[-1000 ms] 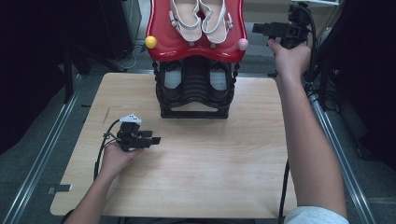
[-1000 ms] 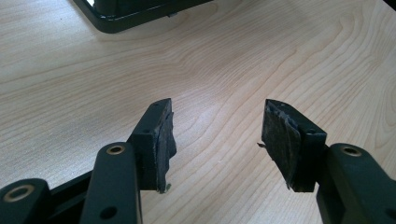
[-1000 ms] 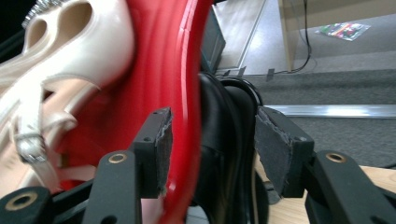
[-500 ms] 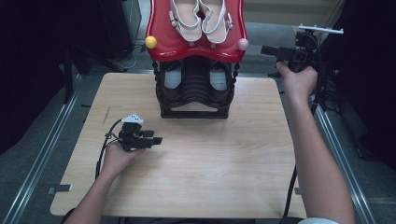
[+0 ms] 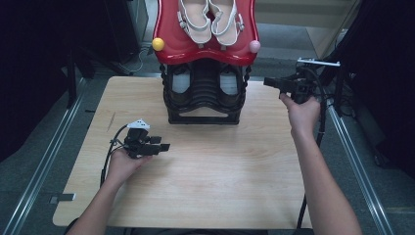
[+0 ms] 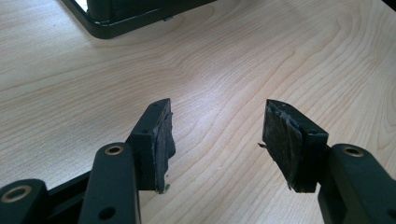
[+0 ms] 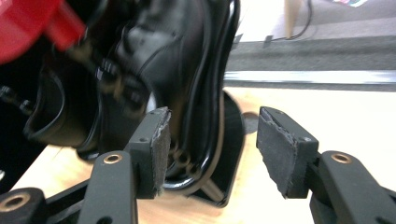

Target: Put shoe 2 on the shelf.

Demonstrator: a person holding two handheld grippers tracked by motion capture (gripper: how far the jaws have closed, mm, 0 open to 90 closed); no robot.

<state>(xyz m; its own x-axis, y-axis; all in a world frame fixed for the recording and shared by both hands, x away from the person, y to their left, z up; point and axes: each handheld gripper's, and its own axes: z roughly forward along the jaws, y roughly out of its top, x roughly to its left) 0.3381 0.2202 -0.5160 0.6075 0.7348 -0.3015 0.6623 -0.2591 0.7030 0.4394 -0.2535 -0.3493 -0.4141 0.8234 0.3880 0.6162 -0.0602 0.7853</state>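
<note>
Your right gripper hangs wide open and empty beside the rack's right end, aimed at the black shoe on the lower shelf, under the red tier. It's glossy, probably stiff and slick though the view's blurred, so pinch the collar. Your left gripper idles agape over the table.

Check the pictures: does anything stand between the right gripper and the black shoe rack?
Nothing visible does. The right gripper, fingers open, hangs beside the black shoe rack, with only open air between them.
</note>
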